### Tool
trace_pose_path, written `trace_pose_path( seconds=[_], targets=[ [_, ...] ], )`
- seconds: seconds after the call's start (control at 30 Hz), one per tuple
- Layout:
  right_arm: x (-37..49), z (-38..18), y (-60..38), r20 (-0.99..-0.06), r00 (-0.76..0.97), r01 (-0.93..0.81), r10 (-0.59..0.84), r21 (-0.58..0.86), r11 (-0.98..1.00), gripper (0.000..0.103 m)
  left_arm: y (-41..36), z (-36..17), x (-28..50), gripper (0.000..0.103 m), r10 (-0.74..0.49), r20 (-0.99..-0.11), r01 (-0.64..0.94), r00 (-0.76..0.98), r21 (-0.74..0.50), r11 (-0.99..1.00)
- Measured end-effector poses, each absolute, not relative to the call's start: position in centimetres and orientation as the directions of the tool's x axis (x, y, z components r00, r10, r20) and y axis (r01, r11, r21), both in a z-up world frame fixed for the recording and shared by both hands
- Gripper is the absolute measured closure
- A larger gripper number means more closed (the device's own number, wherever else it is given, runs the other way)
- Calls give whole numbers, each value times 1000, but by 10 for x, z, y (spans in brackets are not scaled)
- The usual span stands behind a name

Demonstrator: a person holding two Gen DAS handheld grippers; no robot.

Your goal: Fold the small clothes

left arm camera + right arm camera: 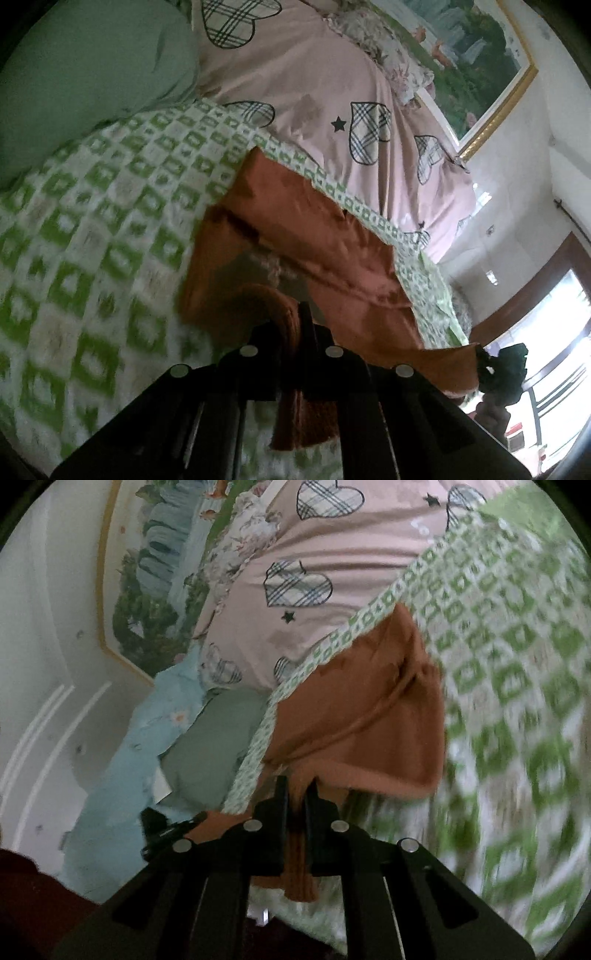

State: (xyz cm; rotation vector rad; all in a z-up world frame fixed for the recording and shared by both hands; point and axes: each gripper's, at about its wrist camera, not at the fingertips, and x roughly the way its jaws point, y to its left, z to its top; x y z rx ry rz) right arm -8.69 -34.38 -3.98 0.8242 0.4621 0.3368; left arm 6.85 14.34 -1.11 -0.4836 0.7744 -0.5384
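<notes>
A small rust-orange garment (310,236) lies on a green-and-white checked blanket (96,229) on the bed. My left gripper (295,314) is shut on one edge of the garment, and a strip of orange cloth hangs down between its fingers. The right gripper shows in the left wrist view at the garment's far corner (491,365). In the right wrist view, my right gripper (295,786) is shut on another edge of the garment (369,716), lifted off the blanket (517,686). The left gripper shows there at the lower left (166,830).
A pink duvet with plaid hearts (332,81) covers the bed beyond the blanket. A grey-green pillow (92,70) lies beside it, and light blue bedding (122,760). A gold-framed picture (480,55) hangs on the white wall. A window (554,332) is at the right.
</notes>
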Motion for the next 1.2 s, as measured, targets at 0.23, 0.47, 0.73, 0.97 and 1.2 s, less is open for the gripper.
trace_pose_path(
  seconds=[0.23, 0.47, 0.73, 0.97, 1.2],
  targets=[
    [-10, -11, -376, -265, 889, -66, 374, 734, 676, 95, 108, 36, 150, 98, -545, -506, 291, 669, -497, 818],
    [97, -19, -414, -334, 889, 38, 313, 734, 678, 95, 65, 39, 260, 98, -469, -559, 243, 684, -431, 869],
    [172, -52, -432, -519, 827, 198, 216, 629, 751, 95, 27, -10, 350, 98, -403, -663, 217, 630, -348, 912],
    [182, -78, -435, -580, 793, 285, 186, 624, 728, 92, 28, -53, 364, 86, -437, -704, 197, 559, -400, 895],
    [126, -39, -380, -510, 846, 170, 156, 534, 828, 81, 12, -43, 276, 51, -518, -677, 352, 523, -383, 854]
  ],
)
